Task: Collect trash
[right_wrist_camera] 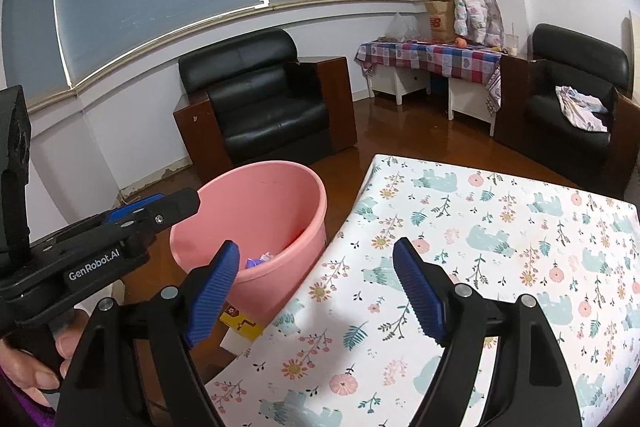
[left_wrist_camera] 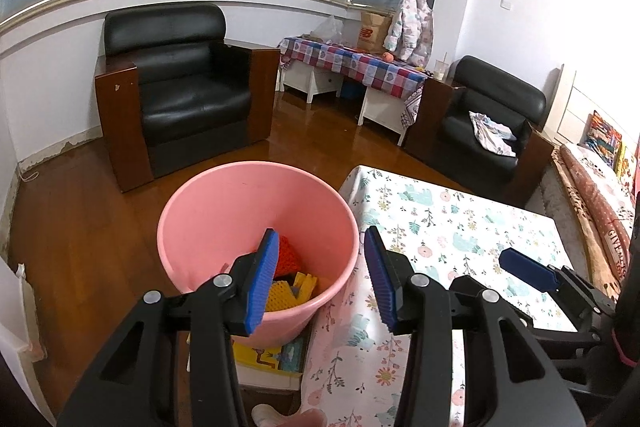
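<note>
A pink bucket (left_wrist_camera: 224, 211) stands on the wooden floor beside a table with a floral cloth (left_wrist_camera: 460, 227). Red and yellow trash pieces (left_wrist_camera: 290, 277) lie in its bottom. My left gripper (left_wrist_camera: 320, 259) hovers open over the bucket's right rim, nothing between its blue pads. In the right wrist view the same bucket (right_wrist_camera: 256, 199) shows purple and red scraps (right_wrist_camera: 264, 259) inside. My right gripper (right_wrist_camera: 320, 283) is open and empty above the table's left edge, next to the bucket. The left gripper's body (right_wrist_camera: 120, 223) reaches in from the left, a hand (right_wrist_camera: 40, 367) holding its grip.
A black armchair (left_wrist_camera: 180, 87) stands behind the bucket, a second one (left_wrist_camera: 484, 123) at the right. A checked-cloth side table (left_wrist_camera: 352, 63) lies against the far wall. A yellow picture book (left_wrist_camera: 268, 355) lies on the floor under the bucket's near side.
</note>
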{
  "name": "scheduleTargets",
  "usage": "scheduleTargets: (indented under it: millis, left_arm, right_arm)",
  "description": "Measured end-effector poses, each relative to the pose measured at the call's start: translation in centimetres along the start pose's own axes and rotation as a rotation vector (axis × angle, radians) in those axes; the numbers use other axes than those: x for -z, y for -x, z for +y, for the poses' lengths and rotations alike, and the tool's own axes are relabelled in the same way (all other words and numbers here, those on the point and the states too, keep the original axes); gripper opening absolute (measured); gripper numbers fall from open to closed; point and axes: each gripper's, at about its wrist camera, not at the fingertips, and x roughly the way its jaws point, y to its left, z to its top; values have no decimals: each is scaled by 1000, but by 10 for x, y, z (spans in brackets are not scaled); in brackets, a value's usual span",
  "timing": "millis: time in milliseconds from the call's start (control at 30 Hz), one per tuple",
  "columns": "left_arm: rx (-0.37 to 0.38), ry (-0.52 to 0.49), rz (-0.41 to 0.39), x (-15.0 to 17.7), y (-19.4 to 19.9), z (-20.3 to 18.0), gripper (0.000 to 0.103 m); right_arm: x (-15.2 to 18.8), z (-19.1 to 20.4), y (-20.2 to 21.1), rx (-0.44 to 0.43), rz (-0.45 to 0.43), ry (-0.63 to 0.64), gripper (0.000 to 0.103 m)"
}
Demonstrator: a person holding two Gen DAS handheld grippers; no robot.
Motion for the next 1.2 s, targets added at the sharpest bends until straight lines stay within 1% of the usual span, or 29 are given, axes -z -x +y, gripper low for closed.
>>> scheduleTargets:
  millis: [667,867,1000,1200]
  left_arm:
    - [-3,-19,-9,2,1,-11,45]
    - [-13,-41,-24,4,3,-15,45]
    - [-27,-67,-51,7,6,-20,45]
    - [-12,-76,-58,9,6,-25,45]
  right_arm:
    - [1,-5,5,19,1,-18,78]
    - [2,-6,7,22,-3,-17,78]
    - [3,-9,9,25,-4,-18,78]
    - [3,-10,12,33,-8,-20,78]
